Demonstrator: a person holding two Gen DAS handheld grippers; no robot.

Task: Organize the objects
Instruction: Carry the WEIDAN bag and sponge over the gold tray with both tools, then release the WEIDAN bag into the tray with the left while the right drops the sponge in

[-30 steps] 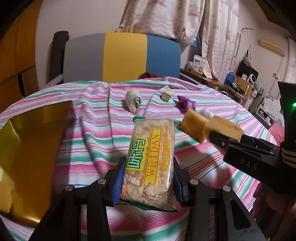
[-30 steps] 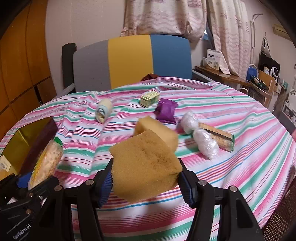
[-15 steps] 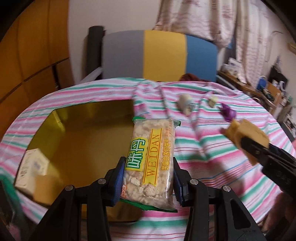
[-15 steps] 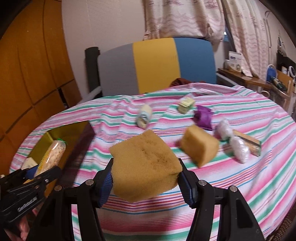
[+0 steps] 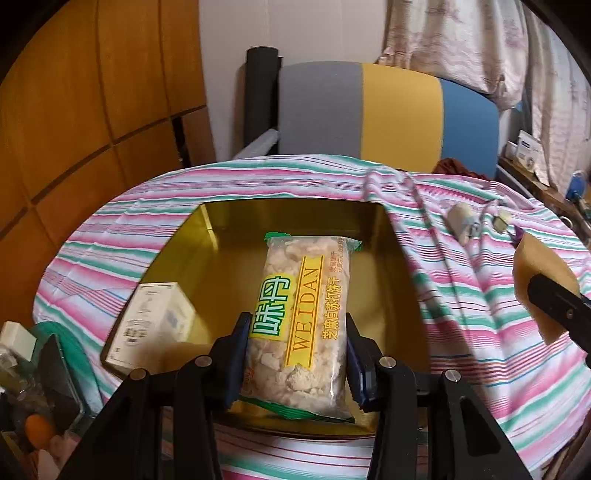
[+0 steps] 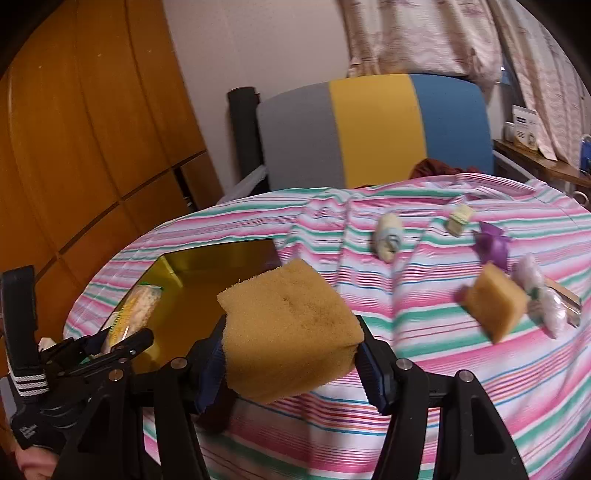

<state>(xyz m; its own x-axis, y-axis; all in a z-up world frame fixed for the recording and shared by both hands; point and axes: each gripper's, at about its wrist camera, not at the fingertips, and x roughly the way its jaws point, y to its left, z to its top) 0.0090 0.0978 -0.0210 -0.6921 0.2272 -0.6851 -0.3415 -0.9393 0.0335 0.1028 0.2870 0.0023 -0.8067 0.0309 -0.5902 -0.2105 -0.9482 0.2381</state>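
Clear snack pack (image 5: 301,325) with a yellow-green WEIDAN label is pinched lengthwise, hanging over the gold box (image 5: 397,280). White carton (image 5: 153,325) sits in that box around 9 o'clock. One tan sponge (image 6: 290,332) is squeezed mid-air; a second sponge (image 6: 496,301) lies at 3 o'clock.

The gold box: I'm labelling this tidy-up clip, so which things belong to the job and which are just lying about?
In the job:
- gold box
- snack packet in left claw
- sponge in right claw

Lying about:
- striped chair
- curtains

The gold box (image 5: 391,266) lies mostly open inside, only a white carton (image 5: 155,325) filling its left corner.
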